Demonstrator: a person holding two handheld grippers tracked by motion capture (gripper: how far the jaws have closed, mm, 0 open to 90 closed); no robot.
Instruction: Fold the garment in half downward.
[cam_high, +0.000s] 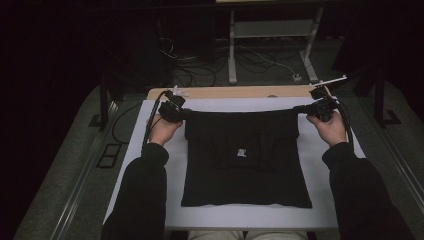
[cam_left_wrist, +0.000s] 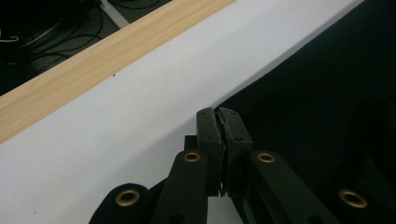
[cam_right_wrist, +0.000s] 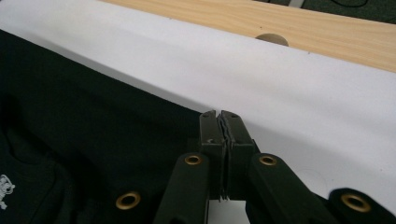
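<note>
From the high view, one black garment (cam_high: 245, 157) lies flat on the white mat (cam_high: 320, 150) that covers the table, its far edge pulled into a straight line between two grippers, its near hem close to the person's side. The left gripper (cam_high: 184, 114) sits at the far left corner of the garment and the right gripper (cam_high: 300, 108) at the far right corner, each held by one hand, so two hands, two dark sleeves, two grippers. A single small white logo (cam_high: 242, 151) shows near the middle of the cloth. Beyond the mat a strip of bare wooden table edge (cam_high: 235, 92) runs left to right. In the left gripper view, the jaws stand pressed together, with a thin sliver of dark cloth apparently pinched between them at the garment's (cam_left_wrist: 327, 102) corner; white mat and wood lie beyond. In the right gripper view, the jaws are likewise closed tight at the opposite corner of the garment (cam_right_wrist: 93, 121), and one round hole in the wood (cam_right_wrist: 272, 38) shows at the far side. The bite at each corner looks shallow, so I judge the main risk to be the cloth slipping out of one gripper if the pull is uneven or quick, leaving the far edge skewed or a fold crooked.
</note>
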